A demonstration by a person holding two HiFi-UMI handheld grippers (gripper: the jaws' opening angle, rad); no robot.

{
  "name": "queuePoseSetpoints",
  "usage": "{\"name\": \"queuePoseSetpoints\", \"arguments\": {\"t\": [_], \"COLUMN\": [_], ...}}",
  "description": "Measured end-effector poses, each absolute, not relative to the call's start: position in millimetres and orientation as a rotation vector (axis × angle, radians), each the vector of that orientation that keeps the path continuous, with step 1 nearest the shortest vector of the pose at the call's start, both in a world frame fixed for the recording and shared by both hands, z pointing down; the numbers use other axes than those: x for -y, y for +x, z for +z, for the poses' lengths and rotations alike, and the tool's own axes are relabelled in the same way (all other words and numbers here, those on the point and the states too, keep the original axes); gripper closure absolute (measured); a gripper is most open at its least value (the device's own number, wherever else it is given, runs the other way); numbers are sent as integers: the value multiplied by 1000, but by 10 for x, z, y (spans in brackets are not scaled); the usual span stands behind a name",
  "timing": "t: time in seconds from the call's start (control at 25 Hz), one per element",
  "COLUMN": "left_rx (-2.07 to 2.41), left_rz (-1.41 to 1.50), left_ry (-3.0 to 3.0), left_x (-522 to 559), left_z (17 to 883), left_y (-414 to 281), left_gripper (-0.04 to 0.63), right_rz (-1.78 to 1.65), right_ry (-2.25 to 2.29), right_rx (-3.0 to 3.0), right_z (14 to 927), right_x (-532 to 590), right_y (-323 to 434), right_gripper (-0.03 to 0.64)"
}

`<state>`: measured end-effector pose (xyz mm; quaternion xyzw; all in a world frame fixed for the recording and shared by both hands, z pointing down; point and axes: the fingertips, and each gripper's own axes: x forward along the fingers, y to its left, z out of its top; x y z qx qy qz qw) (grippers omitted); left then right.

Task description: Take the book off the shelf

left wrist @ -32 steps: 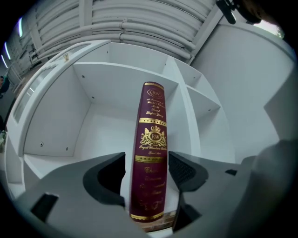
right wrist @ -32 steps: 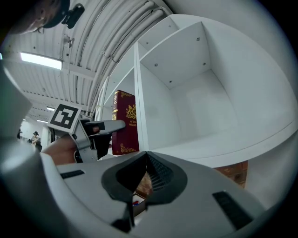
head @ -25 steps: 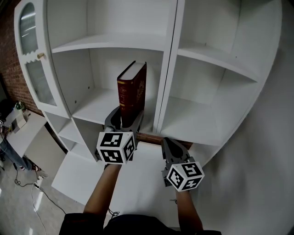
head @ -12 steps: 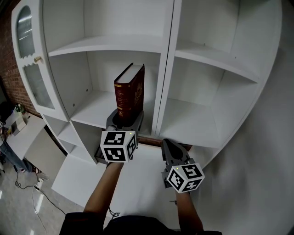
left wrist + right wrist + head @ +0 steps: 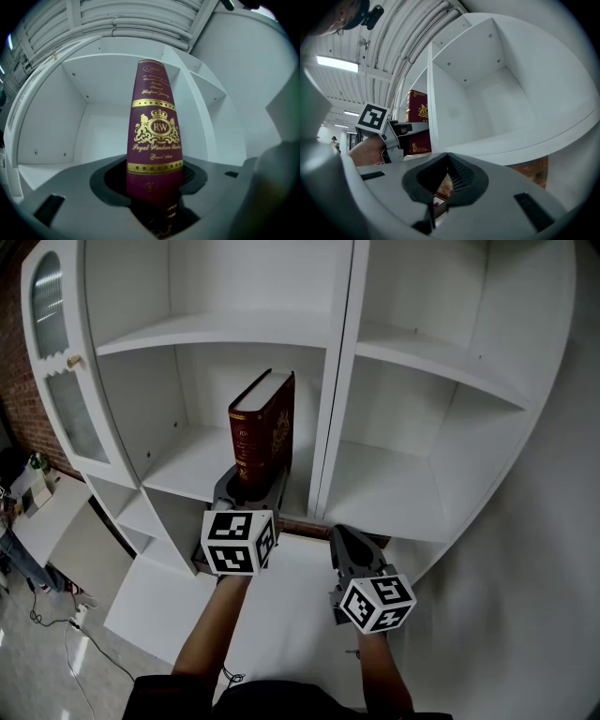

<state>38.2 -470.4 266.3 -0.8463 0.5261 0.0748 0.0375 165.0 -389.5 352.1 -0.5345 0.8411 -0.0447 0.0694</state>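
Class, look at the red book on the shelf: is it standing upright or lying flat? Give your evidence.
Upright: the book stands on its bottom edge on the shelf, spine facing outward.

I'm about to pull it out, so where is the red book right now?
The book stands upright on a shelf of the left bay, near the centre divider, between the left gripper's jaws, which have just been closing.
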Motion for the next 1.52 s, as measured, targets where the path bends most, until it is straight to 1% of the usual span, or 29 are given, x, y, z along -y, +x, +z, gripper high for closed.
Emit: {"name": "queuePoseSetpoints", "arguments": {"t": [0.84,1.52], "left_rx": [-1550,-1486], "left_rz": [294,312], "left_ry": [-2598,-2647], "left_x": [4507,4207], "left_z": [2597,2551], "left_y": [360,128], "left_gripper": [360,360], "right_rz": [-130,-111], "right_ry": [-1605,-1635], "right_rx": [-2550,-2558], "right_z": [3533,3506], "right_x": [3865,3737], "right_y": [1554,1397], "right_gripper": [598,598]}}
